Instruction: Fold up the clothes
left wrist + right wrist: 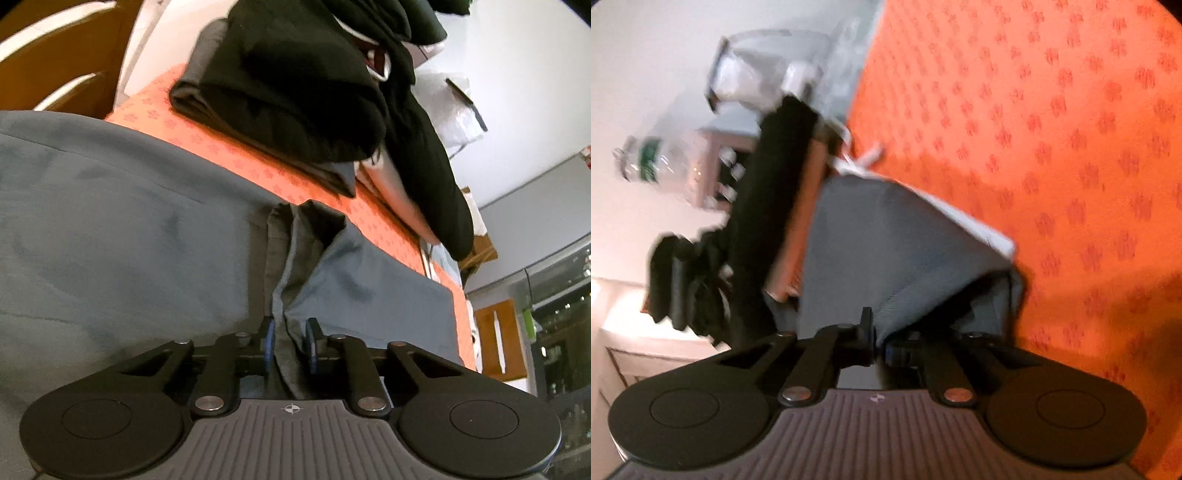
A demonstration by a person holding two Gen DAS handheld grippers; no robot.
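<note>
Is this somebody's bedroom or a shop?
Probably a room in a home, maybe a bedroom. The grey garment lies on an orange flower-patterned cover, black clothes are piled beside it, and a wooden chair or headboard and a water bottle stand nearby.

- A grey-blue garment [122,229] lies spread over the orange patterned cover; its cloth is smooth to the left and gathers into a bunched vertical pleat near the middle.
- In the right wrist view the grey-blue garment [886,243] rises off the cover in a tilted, tent-like fold with a pale edge along its upper side.
- A pile of black clothes [295,85] sits folded behind it, on the same cover.
</note>
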